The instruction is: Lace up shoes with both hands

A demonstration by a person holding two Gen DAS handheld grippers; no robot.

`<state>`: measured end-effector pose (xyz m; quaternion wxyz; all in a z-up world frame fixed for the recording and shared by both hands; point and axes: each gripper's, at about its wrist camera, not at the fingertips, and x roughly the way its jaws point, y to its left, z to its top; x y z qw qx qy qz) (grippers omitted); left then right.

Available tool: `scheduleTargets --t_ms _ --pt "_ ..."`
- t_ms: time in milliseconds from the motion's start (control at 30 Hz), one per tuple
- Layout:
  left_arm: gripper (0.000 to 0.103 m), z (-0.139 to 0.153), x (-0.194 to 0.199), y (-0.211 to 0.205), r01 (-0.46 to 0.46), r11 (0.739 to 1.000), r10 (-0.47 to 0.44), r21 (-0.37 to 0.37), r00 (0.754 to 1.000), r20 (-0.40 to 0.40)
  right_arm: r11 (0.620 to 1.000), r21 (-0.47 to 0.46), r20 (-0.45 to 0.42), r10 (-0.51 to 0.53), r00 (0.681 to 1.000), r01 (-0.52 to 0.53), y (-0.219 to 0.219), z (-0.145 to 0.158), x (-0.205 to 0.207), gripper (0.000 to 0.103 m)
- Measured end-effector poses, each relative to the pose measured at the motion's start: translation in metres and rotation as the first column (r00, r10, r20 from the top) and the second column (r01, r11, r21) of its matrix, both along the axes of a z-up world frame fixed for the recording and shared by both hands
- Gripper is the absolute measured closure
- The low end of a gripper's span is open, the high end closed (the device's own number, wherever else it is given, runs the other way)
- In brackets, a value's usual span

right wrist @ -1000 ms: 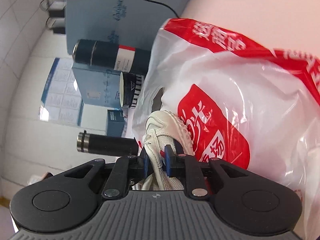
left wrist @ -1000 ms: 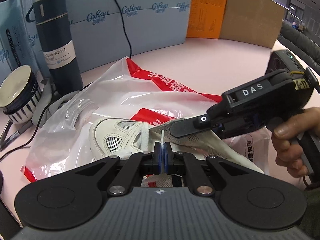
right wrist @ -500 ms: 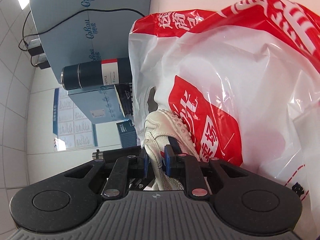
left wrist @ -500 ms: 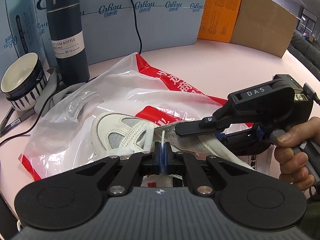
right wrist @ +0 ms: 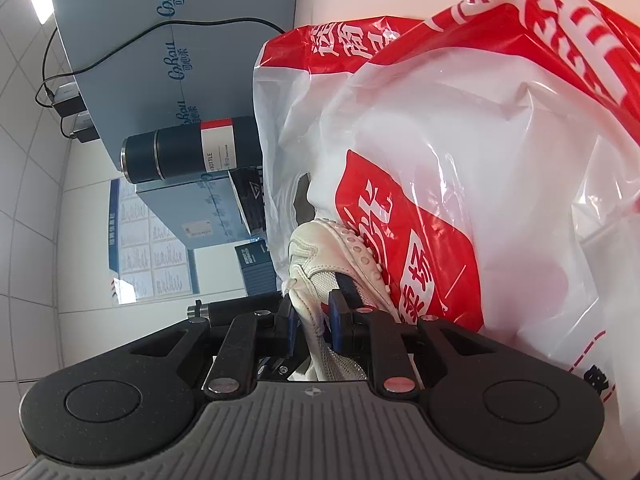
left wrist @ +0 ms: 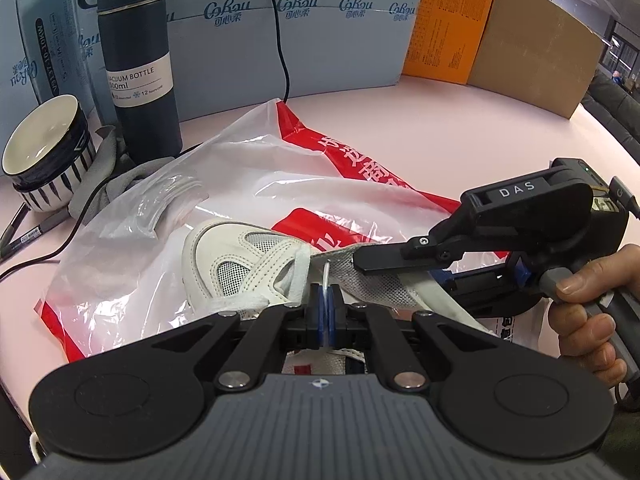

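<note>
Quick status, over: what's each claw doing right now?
Left gripper shut on lace tip. Right gripper clamps shoe upper. Plastic bag underneath, nothing blocking.

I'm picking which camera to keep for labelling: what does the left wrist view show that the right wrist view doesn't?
Only the left wrist view shows the left tool shut on the white lace tip, the person's hand, the striped bowl and the orange box. Only the right wrist view shows the shoe's studded sole edge and wall charts. Both show the white shoe, the right tool clamping its mesh upper, the red-and-white plastic bag and the vacuum bottle.
</note>
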<state>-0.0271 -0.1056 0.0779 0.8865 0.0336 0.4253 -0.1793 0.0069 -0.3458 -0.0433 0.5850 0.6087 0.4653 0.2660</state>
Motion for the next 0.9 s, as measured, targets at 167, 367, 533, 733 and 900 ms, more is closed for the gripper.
scheduleTargets --t_ms 167,367,533,733,900 --pt "0.101 -0.001 0.003 -0.002 0.011 1.0 -0.011 0.015 1.0 -0.01 1.0 -0.004 0.006 0.003 1.0 -0.003 0.0 0.001 0.001 0.087" --pt "0.101 -0.001 0.004 -0.006 0.025 0.999 -0.025 0.035 1.0 -0.008 0.997 -0.075 0.081 0.039 0.996 -0.033 0.003 0.012 0.003 0.088" --pt "0.101 0.003 0.003 -0.007 0.011 1.0 -0.012 0.026 0.999 0.038 0.966 -0.247 0.255 0.14 0.957 -0.075 0.012 0.038 0.002 0.087" --pt "0.101 0.003 0.002 -0.005 0.0 1.0 -0.001 0.008 0.998 0.06 0.892 -0.447 0.427 0.274 0.862 -0.062 0.025 0.067 -0.008 0.072" --pt "0.099 0.007 -0.007 -0.005 -0.011 1.0 0.01 0.009 0.996 0.091 0.892 -0.451 0.514 0.263 0.817 -0.003 0.022 0.084 -0.011 0.041"
